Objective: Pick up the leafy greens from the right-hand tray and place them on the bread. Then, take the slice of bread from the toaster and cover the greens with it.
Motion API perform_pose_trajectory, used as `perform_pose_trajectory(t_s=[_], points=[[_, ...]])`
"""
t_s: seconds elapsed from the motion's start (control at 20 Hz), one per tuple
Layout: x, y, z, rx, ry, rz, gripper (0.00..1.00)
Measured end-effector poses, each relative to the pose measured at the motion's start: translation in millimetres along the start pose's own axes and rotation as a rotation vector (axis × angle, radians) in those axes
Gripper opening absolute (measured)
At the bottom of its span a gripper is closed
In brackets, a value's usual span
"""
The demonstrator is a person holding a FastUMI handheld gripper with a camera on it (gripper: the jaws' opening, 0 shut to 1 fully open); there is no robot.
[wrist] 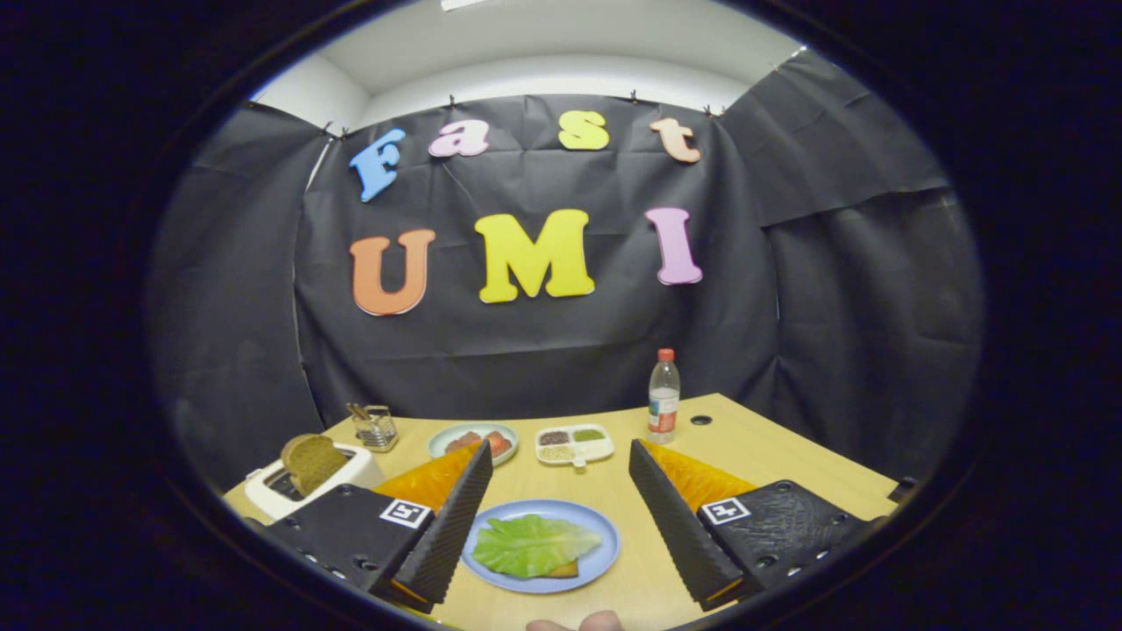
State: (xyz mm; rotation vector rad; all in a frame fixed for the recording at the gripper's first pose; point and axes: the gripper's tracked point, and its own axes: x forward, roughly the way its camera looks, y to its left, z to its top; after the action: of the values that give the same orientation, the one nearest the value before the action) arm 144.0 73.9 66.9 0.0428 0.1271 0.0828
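The gripper (557, 517) is hanging above the wooden table (780, 464) with its jaws standing wide apart and grasping nothing, one finger angling in on each side. Lying between the two fingers is a blue plate (603, 554), and on it the leafy greens (530, 545) are resting flat, draped over a slice of bread (565, 570) whose brown corner is peeking out from under the leaf on the side nearer the right finger. The greens are sitting apart from both fingers, with bare plate and table showing on either side. Beyond the left finger, well off to that side, a white toaster (263, 495) is standing with a brown slice of bread (311, 462) sticking up out of its slot, tilted a little. Farther back, past the toaster, a small glass holder (375, 428) with some sticks in it is sitting on the table. Just beyond the tip of the left finger a pale plate (456, 433) is holding reddish pieces of food, partly hidden by that finger. Beside it, ahead of the gap between the jaws, a white divided tray (605, 449) is carrying small portions of dark, pale and green contents. Beyond the right finger a clear bottle (663, 397) with a red cap is standing upright near a round hole (700, 420) in the tabletop.
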Motion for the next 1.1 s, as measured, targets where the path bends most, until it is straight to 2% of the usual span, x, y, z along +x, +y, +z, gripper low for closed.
perform_pose_trajectory(t_s=[0.25,0.6,0.85,1.1], points=[[-16.1,85.1,9.0,-0.006,0.001,0.107,0.96],[-15.5,183.4,-16.6,0.008,0.045,0.202,0.96],[2.0,213.9,-40.7,-0.027,0.068,0.163,0.96],[24.6,226.8,-71.0,-0.042,0.151,0.117,0.95]])
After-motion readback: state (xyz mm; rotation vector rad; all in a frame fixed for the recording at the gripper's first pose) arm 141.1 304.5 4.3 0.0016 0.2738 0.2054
